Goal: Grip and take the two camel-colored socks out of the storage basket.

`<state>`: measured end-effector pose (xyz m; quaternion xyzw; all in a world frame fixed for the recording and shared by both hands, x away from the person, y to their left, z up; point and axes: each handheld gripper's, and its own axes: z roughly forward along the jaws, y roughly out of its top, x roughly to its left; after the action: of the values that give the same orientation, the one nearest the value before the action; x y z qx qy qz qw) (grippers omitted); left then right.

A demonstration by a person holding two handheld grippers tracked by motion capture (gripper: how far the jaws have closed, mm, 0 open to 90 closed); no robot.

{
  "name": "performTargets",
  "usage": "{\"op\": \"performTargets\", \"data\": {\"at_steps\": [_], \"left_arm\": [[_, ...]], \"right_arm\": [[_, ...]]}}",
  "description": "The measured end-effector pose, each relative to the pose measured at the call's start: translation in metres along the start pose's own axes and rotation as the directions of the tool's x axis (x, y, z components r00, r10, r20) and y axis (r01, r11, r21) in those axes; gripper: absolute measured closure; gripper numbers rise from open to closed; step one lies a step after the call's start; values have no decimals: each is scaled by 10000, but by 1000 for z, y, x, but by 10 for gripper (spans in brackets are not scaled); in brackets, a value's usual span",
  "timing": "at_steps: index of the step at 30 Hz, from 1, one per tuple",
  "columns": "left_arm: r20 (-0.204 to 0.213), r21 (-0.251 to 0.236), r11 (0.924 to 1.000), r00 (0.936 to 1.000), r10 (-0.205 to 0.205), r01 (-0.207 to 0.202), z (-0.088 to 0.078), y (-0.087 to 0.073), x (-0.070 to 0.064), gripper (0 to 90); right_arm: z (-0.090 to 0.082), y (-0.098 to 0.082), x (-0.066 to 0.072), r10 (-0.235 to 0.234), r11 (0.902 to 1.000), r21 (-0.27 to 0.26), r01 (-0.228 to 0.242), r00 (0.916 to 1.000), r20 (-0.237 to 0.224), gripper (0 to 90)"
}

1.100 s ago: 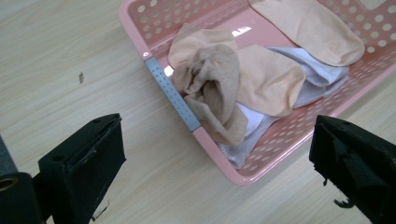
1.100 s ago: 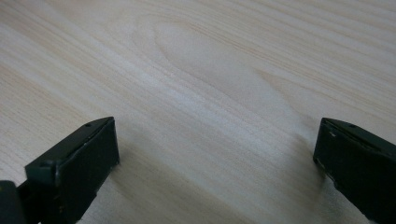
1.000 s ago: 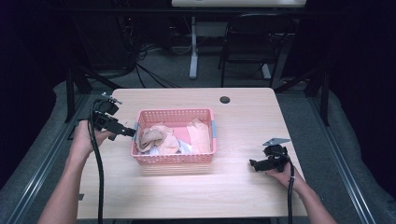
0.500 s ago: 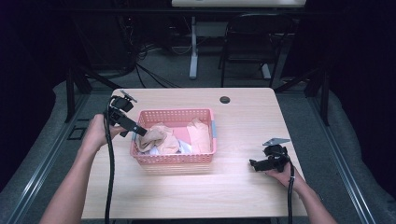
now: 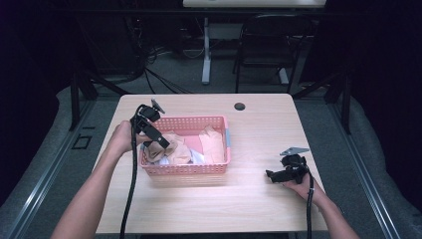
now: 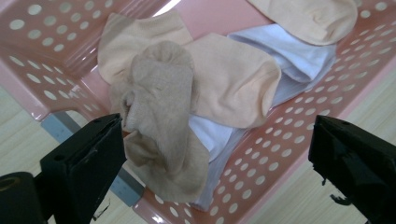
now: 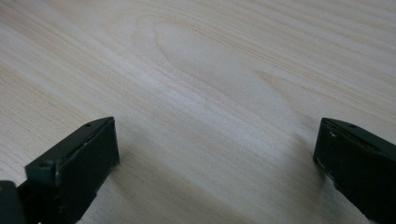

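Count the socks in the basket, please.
4 show: a tan sock between the left gripper's jaws, a peach one beside it, a white one underneath, another peach one farther in. More may lie hidden.

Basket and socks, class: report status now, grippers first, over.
Left gripper open, poised over tan sock in pink basket. Right gripper open, low over bare table. Peach and white socks crowd the tan one; basket wall close.

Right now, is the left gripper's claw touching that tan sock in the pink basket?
Cannot tell. In the left gripper view the left gripper's jaws stand wide open over the pink basket; one jaw's edge overlaps the tan sock, but neither contact nor gap shows plainly.
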<state>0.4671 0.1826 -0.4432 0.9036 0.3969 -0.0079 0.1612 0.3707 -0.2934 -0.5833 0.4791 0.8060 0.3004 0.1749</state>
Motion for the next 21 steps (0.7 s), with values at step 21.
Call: {"op": "performTargets", "data": {"at_steps": [21], "left_arm": [[-988,972,9948,9949,-209,305,40,8,12,308]], "right_arm": [[0,0,0,14,10000,5,-14,10000,18,0]]}}
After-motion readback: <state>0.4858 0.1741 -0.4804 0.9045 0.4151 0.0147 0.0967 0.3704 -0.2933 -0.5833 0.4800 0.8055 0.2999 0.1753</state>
